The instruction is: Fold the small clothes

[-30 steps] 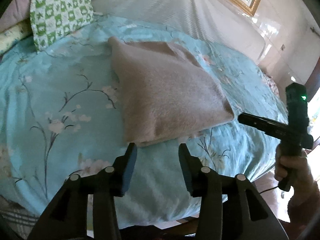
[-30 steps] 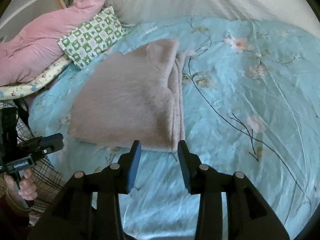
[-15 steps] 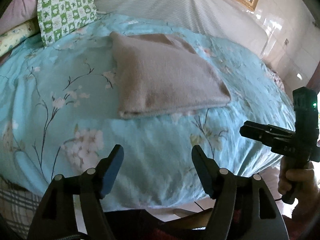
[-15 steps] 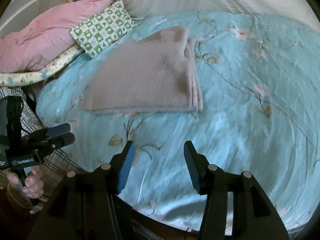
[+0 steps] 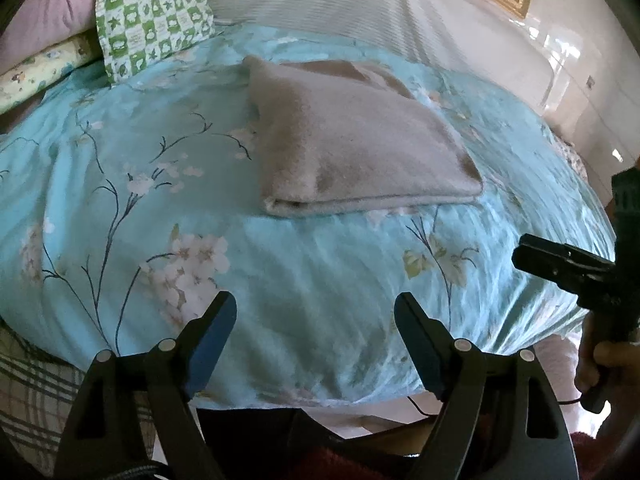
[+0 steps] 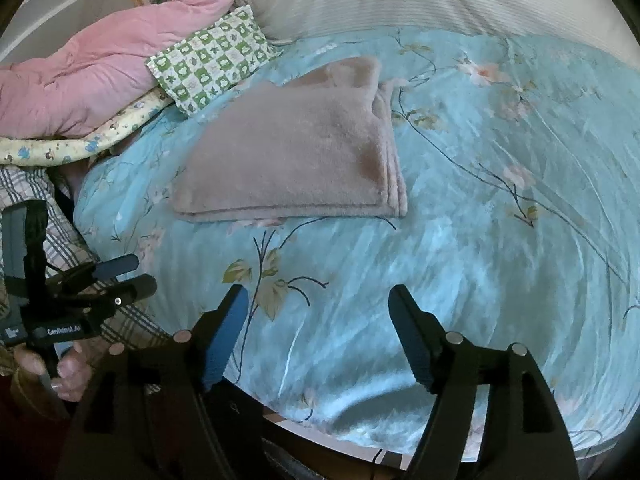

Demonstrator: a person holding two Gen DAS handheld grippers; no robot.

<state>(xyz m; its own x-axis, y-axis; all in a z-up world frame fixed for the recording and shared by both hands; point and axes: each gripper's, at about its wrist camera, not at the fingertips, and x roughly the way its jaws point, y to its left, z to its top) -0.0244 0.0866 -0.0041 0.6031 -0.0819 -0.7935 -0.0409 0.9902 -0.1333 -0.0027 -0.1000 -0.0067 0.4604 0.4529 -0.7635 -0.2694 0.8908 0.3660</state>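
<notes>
On the bed: a folded taupe garment (image 5: 352, 148) lies flat on the blue floral cover (image 5: 120, 200), mid-bed, its folded edge toward the near side.
Long axis: runs near-left to far-right in the left wrist view; stacked layer edges show on its right side.
Around: green checked pillow (image 5: 152, 24) and pink quilt (image 6: 92, 68) at the far left, apart from the garment.
Left claw (image 5: 316, 316): jaws just opening, wide apart, nothing between them, short of the garment.
Right claw (image 6: 318, 308): jaws just opening, wide apart, nothing between them.
</notes>
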